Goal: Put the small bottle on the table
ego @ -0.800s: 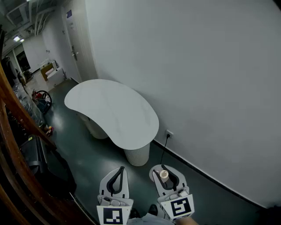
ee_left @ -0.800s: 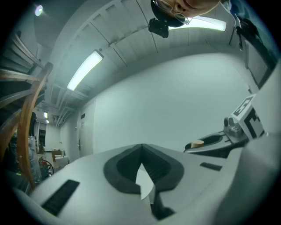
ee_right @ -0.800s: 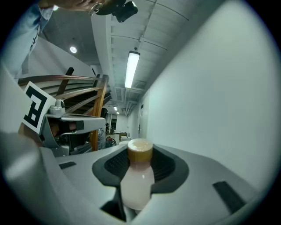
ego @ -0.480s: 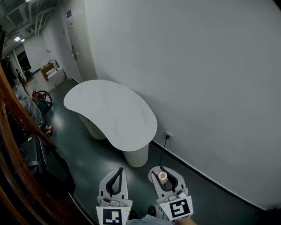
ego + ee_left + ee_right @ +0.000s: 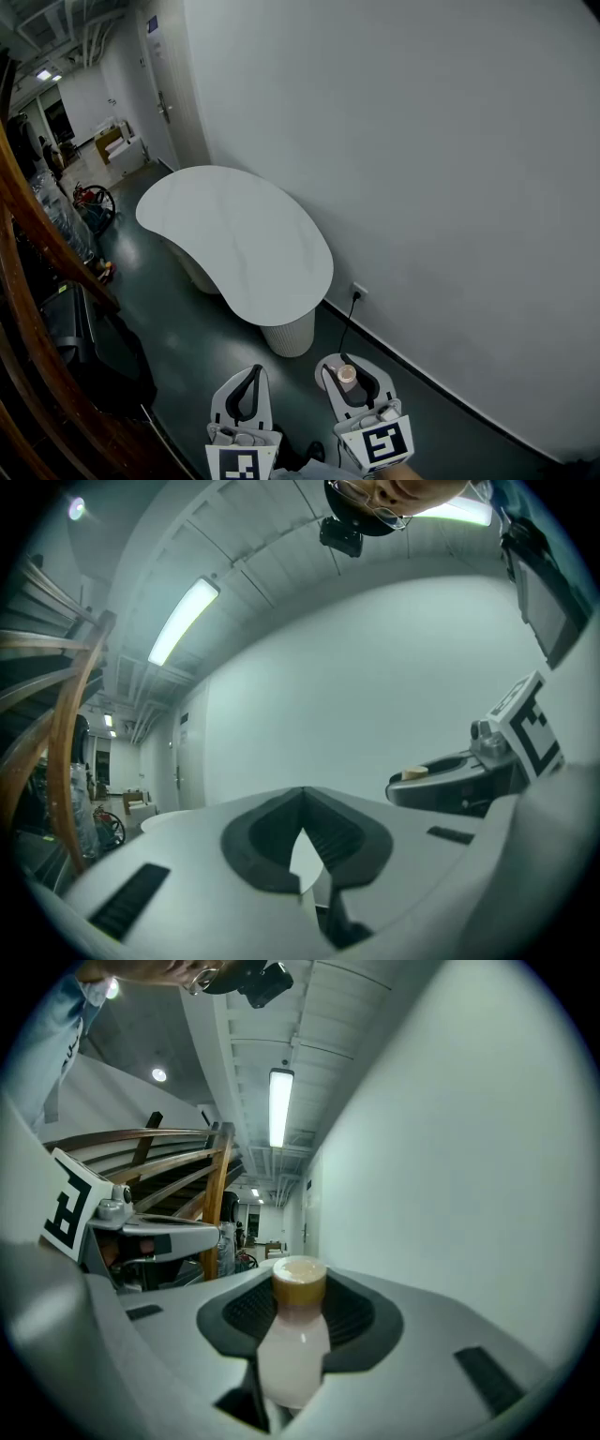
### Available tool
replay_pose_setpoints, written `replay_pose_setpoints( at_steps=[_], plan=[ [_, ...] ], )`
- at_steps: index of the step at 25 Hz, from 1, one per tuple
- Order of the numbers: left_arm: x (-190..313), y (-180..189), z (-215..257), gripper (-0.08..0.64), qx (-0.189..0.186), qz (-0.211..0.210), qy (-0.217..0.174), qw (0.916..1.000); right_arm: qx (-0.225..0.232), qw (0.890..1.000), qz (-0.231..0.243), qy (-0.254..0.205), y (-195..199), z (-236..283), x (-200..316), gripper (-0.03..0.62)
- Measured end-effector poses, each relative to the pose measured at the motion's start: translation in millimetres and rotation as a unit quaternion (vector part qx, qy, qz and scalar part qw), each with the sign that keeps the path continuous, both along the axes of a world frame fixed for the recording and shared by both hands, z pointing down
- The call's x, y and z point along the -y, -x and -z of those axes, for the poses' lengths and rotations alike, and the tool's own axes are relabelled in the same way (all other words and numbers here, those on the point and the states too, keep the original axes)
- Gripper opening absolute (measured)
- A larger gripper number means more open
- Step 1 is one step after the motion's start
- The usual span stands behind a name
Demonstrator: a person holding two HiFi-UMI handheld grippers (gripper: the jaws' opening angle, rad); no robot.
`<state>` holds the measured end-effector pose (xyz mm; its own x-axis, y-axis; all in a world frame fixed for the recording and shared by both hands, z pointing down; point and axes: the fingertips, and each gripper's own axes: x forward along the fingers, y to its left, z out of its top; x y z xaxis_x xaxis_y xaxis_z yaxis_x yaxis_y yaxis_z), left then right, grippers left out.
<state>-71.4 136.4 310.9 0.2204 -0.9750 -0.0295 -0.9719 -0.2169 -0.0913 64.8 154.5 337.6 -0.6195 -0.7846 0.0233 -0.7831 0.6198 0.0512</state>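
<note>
Right tool (image 5: 348, 367) was clamped on the small bottle (image 5: 292, 1346), upright between its jaws, cap up. Left tool (image 5: 251, 376) was closed on nothing. Table (image 5: 234, 234) sat well ahead of both tools. Pickup looked done; carry and set-down left.

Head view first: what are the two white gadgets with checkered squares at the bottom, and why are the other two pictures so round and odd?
They are hand-held grippers, like tongs with two jaws, one carried in each hand. The head view comes from a camera worn on the head, looking down. Each round picture comes from a wide-angle camera riding on one gripper, looking along its jaws. The left gripper has its jaws together and holds nothing. The right gripper clamps a small bottle, upright, with a tan cap. Ahead stands a white curved table; nothing lies on it.
</note>
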Motion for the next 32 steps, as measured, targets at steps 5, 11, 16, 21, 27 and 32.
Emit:
replay_pose_setpoints(
  at_steps=[5,11,16,21,27,32],
  plan=[
    [16.0,-1.2,-5.3,0.0,-0.002,0.006,0.006,1.0,-0.002,1.0,0.006,-0.001,3.7,-9.5,15.4,0.123],
    [33.4,-3.7,-12.2,0.0,-0.005,0.013,0.013,0.9998,-0.011,0.999,-0.016,0.036,8.7,-18.3,55.9,0.123],
    [62.1,1.4,-11.7,0.0,-0.008,0.015,0.01,0.9998,-0.008,0.999,-0.005,0.031,23.8,-23.9,94.3,0.123],
    [106.6,17.1,-6.4,0.0,-0.011,0.009,0.002,0.9999,-0.012,1.0,-0.006,0.003,40.6,-14.6,138.7,0.123],
    [151.0,27.2,-2.3,0.0,-0.011,-0.008,-0.004,0.9999,-0.019,0.999,-0.012,-0.03,55.2,-6.7,181.0,0.123],
    [171.0,32.4,-0.1,0.0,-0.019,-0.019,-0.009,0.9996,-0.023,0.999,-0.029,-0.006,61.1,-6.5,200.8,0.123]
  ],
)
